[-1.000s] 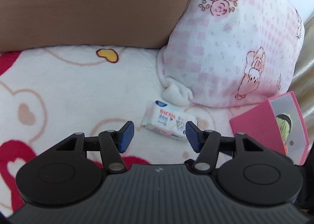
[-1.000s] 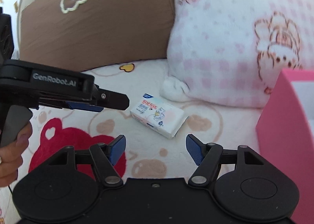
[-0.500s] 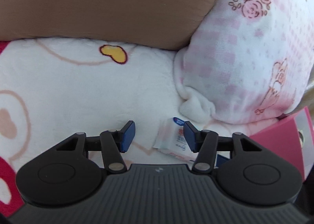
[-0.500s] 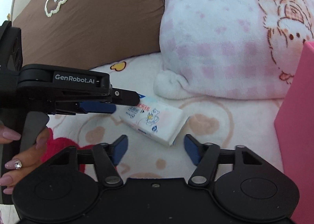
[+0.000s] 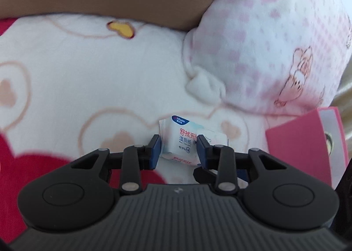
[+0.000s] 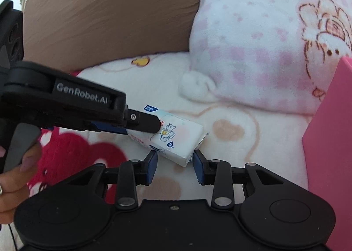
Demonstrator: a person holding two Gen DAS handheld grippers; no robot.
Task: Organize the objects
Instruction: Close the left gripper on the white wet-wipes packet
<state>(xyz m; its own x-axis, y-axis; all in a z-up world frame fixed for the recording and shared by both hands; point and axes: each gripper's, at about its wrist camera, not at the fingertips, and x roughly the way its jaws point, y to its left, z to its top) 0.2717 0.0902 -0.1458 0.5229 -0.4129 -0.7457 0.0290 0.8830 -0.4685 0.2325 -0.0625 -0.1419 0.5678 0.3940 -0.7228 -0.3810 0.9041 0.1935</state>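
Note:
A small white pack of wet wipes (image 5: 180, 141) with blue and red print lies on the heart-patterned blanket (image 5: 66, 79). My left gripper (image 5: 178, 150) is shut on its left end, blue pads pressed against both sides. In the right wrist view the same pack (image 6: 176, 139) shows with the left gripper's black fingers (image 6: 143, 121) clamped on it. My right gripper (image 6: 175, 166) is narrowed with its jaws either side of the pack's near right end; contact is not clear.
A pink checked pillow (image 5: 275, 37) lies just behind the pack, and a brown cushion (image 6: 114, 15) behind it to the left. A pink box (image 5: 308, 141) stands at the right, also close beside the right gripper (image 6: 330, 152).
My left gripper moved forward onto the pack and closed on it. My right gripper came closer to the pack and narrowed around its near end.

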